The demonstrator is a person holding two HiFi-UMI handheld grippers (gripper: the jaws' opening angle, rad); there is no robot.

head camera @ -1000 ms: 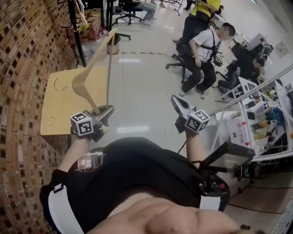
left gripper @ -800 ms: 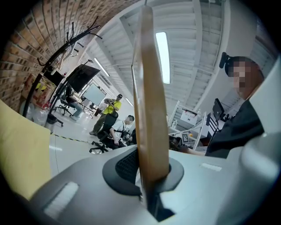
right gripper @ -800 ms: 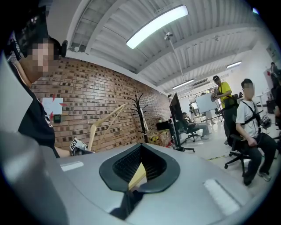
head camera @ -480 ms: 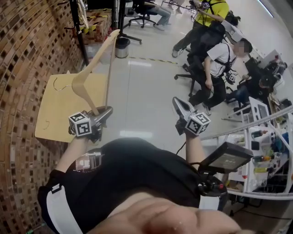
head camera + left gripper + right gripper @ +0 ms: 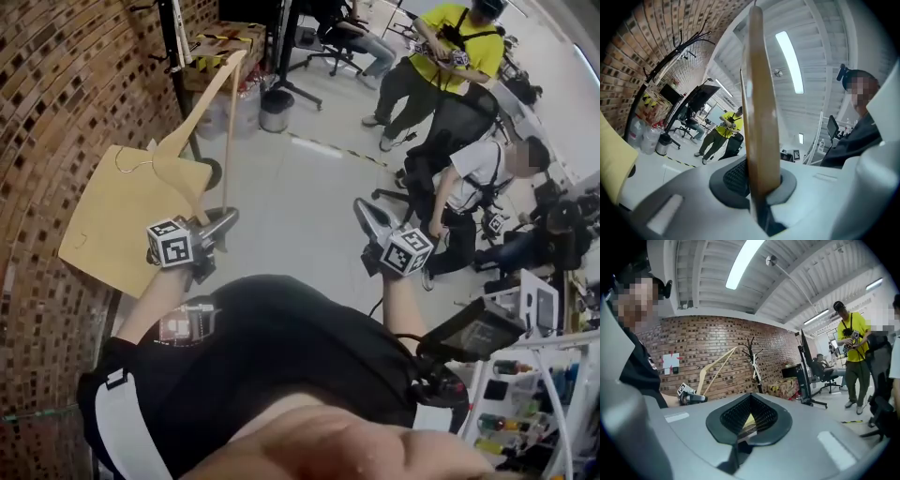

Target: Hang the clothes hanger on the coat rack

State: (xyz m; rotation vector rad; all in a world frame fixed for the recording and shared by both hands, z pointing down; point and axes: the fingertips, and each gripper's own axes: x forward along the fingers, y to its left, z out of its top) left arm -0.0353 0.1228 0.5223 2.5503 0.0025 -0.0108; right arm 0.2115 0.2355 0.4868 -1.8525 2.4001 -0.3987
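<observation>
One worktop (image 5: 98, 225) sits against the brick wall (image 5: 56, 94) on the left, with one black coat rack (image 5: 175, 42) standing just past its far edge. The left tongs (image 5: 220, 223) are clenched on the one wooden hanger (image 5: 197, 106), held up in the air with its hook over the worktop, well apart from the rack. Loads of bare floor (image 5: 300, 197) mid-room. The right tongs (image 5: 366, 214) are pinched together, empty. At least three people (image 5: 450, 56) off right.

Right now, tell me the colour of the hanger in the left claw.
Pale natural wood; the hanger shows best in the head view.
</observation>
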